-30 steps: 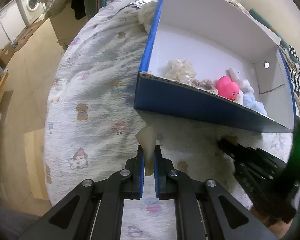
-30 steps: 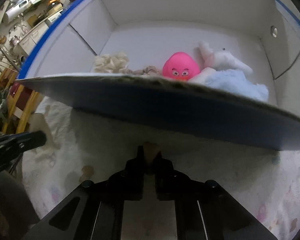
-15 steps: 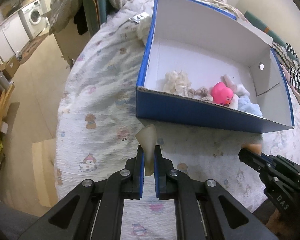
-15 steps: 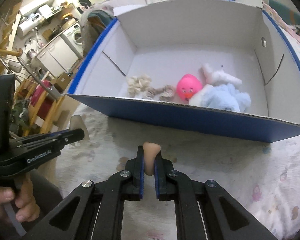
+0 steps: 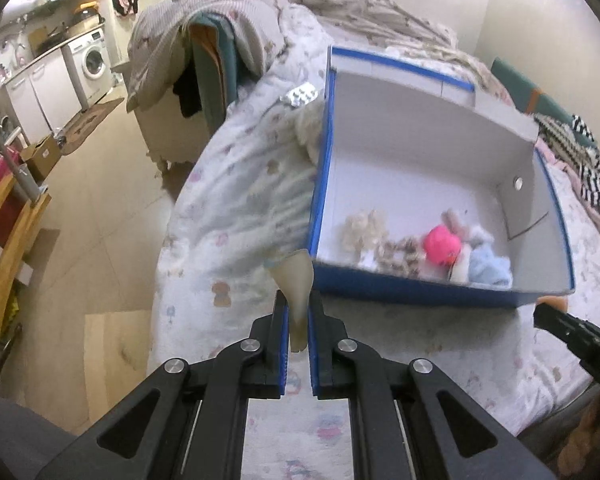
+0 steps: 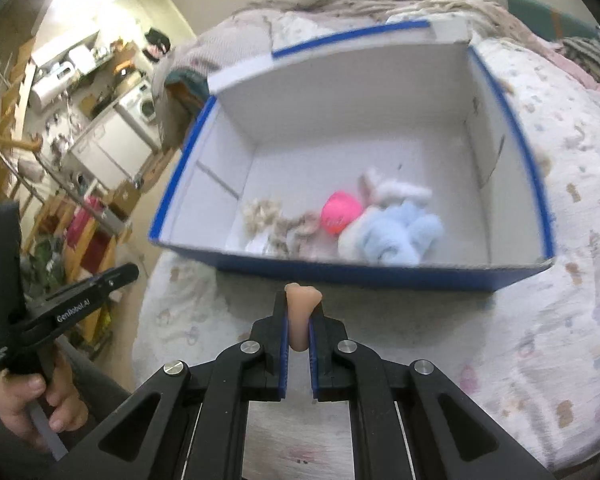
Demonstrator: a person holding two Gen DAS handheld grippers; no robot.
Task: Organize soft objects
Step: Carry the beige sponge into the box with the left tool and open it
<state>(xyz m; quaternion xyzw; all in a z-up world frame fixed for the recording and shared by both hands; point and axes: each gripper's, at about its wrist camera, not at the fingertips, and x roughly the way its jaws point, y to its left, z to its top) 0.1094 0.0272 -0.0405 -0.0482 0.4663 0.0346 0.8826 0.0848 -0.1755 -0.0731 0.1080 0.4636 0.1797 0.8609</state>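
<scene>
Two small squishy things are being held up above a bed covered with a white quilt printed with little cartoon animals point(image 5: 236, 240), just in front of a big blue cardboard box with white insides point(image 6: 380, 276). The left gripper point(image 5: 299, 320) is being kept squeezed tight on a pale, see-through soft rubbery piece shaped like a little cone point(image 5: 296, 280), which is being pinched by its thin end so the wide end sticks out past the fingertips. The right gripper point(image 6: 299, 320) is being kept squeezed tight on a small peach-coloured soft piece with a lumpy top point(image 6: 300, 308), which is being pinched in the same way. Both pieces are being held near the front wall of the box, the pale one by its front left corner and the peach one by the middle of the front wall, most likely so they can be dropped inside. Other soft toys are already being kept together along the front wall inside the box: a cream fluffy clump point(image 6: 260, 214), a round pink rubber ball with a face point(image 6: 340, 212), a white fuzzy toy point(image 6: 396, 190) and a light blue fluffy bundle point(image 6: 400, 236). The far part of the box floor is being left bare, so there is room for more.
</scene>
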